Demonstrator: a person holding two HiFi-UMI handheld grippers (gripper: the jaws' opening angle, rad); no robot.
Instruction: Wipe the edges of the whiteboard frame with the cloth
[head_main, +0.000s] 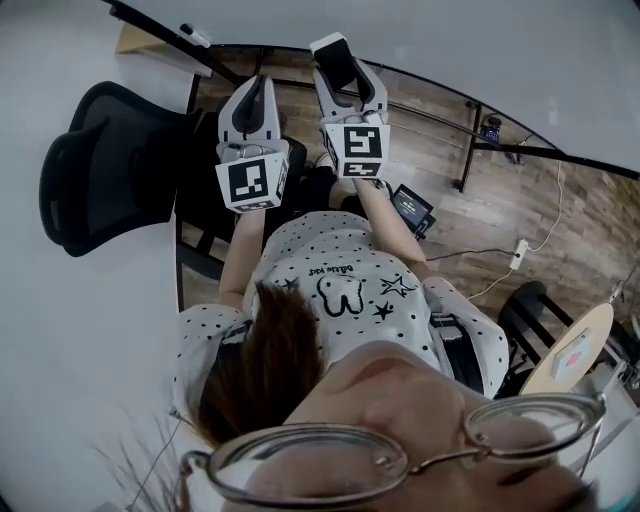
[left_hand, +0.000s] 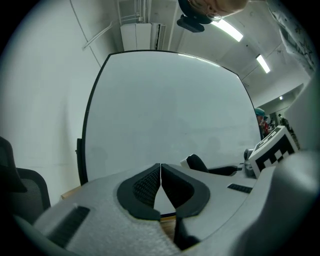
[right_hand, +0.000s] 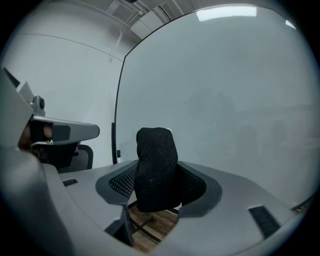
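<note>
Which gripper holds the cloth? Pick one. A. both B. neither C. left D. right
D: in the right gripper view, the dark cloth is clamped between the jaws of the right gripper, while the left gripper has its jaws closed on nothing.

The left gripper (left_hand: 160, 171) faces the whiteboard (left_hand: 170, 105) with its jaws pressed together on nothing (dark frame (left_hand: 91, 116) curving up the left), the right gripper (left_hand: 192, 161) just beside it clasping a dark cloth (left_hand: 200, 164).
</note>
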